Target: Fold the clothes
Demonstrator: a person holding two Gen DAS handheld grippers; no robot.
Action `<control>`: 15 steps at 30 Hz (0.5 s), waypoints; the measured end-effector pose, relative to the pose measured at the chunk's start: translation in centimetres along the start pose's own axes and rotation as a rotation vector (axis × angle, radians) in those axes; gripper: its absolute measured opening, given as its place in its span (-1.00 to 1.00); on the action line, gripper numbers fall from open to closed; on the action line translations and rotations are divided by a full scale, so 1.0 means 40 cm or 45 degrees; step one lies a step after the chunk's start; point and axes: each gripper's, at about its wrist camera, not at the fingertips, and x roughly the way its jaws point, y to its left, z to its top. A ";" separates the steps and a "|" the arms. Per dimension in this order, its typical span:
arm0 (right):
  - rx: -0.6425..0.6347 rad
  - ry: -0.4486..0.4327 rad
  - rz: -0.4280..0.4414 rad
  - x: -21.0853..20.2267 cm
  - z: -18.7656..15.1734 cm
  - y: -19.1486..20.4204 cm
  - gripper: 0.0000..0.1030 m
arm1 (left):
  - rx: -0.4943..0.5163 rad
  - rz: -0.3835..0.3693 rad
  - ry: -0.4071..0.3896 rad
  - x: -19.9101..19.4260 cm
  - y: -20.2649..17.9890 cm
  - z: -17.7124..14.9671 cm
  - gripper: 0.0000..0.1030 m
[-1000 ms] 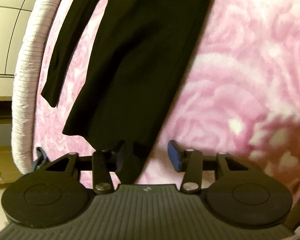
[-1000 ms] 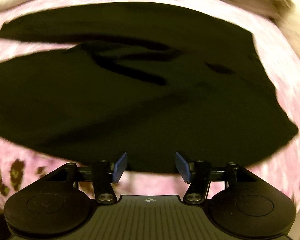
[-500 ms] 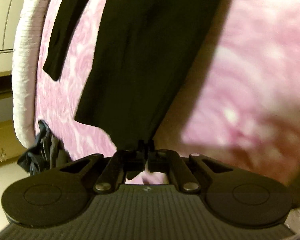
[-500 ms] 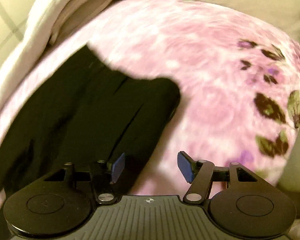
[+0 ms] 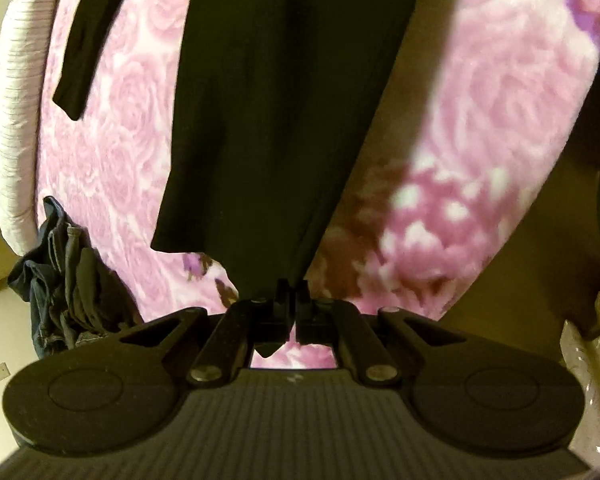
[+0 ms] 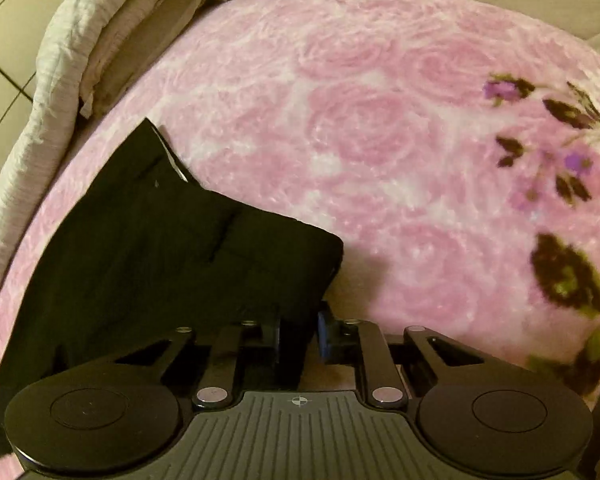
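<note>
Changed within the last second: left gripper [image 5: 291,300], wide apart a second ago, now clenched on the lower corner of the black garment [image 5: 284,112]; right gripper [image 6: 299,334], apart half a second ago, now drawn in around the garment's near edge, black cloth between the fingers [image 6: 325,330], though a narrow gap on the blue pad's side leaves the firmness of that pinch hard to tell. Judged from this: both corners taken, so probably ready for lifting and carrying one end over the other, the first fold not yet made. Garment lying flat on the pink rose-patterned blanket [image 6: 380,140] of the bed, one narrow sleeve [image 5: 88,36] stretched away toward the pale bedding rolled along the edge [image 6: 60,80]. Counted: one black garment in hand, one sleeve in sight, two grippers, one blanket, one crumpled heap of dark clothes [image 5: 60,276] at the bed's edge in the left view, pieces in that heap too bunched to number. Risk, as a guess: thin cloth slipping from the looser right pinch once raised.
</note>
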 end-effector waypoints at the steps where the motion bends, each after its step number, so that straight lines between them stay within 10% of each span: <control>1: -0.016 0.005 -0.009 0.002 -0.003 0.000 -0.67 | -0.003 0.008 0.006 0.004 0.003 0.006 -1.00; 7: -0.013 0.022 -0.040 -0.017 -0.038 0.021 0.14 | -0.041 0.057 0.038 0.017 0.023 0.038 -0.82; 15: 0.070 0.170 0.210 -0.042 -0.237 0.080 0.19 | -0.102 0.036 0.040 -0.016 0.012 0.028 -0.80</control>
